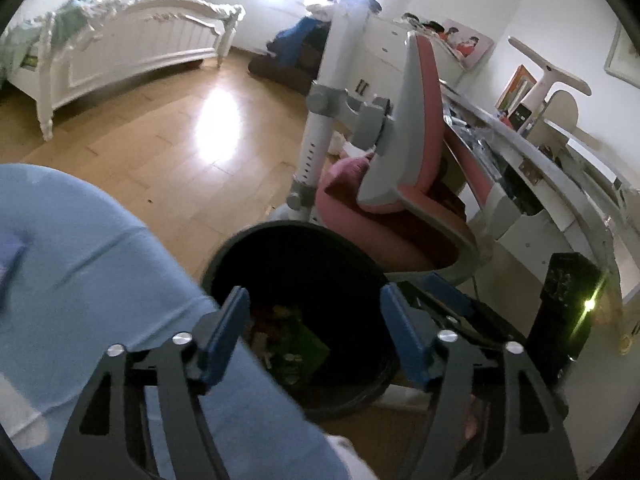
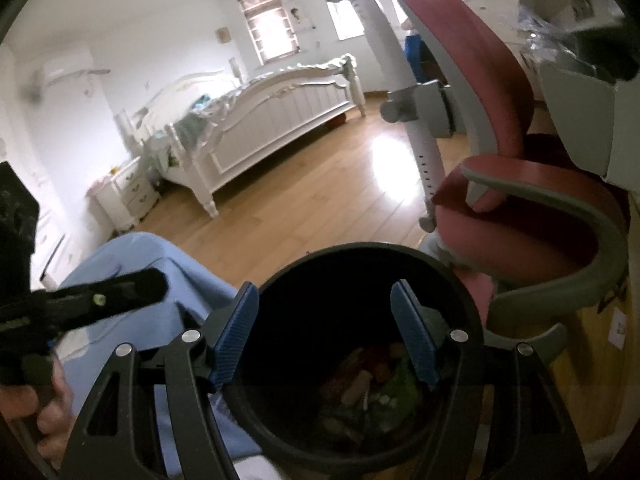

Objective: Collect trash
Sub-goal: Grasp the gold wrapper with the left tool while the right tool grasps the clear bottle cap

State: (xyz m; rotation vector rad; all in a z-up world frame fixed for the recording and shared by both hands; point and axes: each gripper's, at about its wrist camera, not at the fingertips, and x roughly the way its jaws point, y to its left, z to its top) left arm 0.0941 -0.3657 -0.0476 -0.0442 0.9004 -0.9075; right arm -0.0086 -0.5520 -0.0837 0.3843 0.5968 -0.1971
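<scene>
The black trash bin (image 2: 360, 264) stands on the wooden floor (image 2: 304, 208) just beside the pink chair (image 2: 520, 216), with mixed trash (image 2: 376, 392) lying at its bottom. Above the bin's mouth, the right hand-held gripper (image 2: 324, 332) hangs with its blue pads apart and nothing between them. The left hand-held gripper (image 1: 314, 336) is likewise spread and empty over the bin (image 1: 296, 248), just beside a light-blue trouser leg (image 1: 100, 260).

Trash (image 2: 372, 392) deep in the black bin (image 2: 460, 280) is dim and blurred.
</scene>
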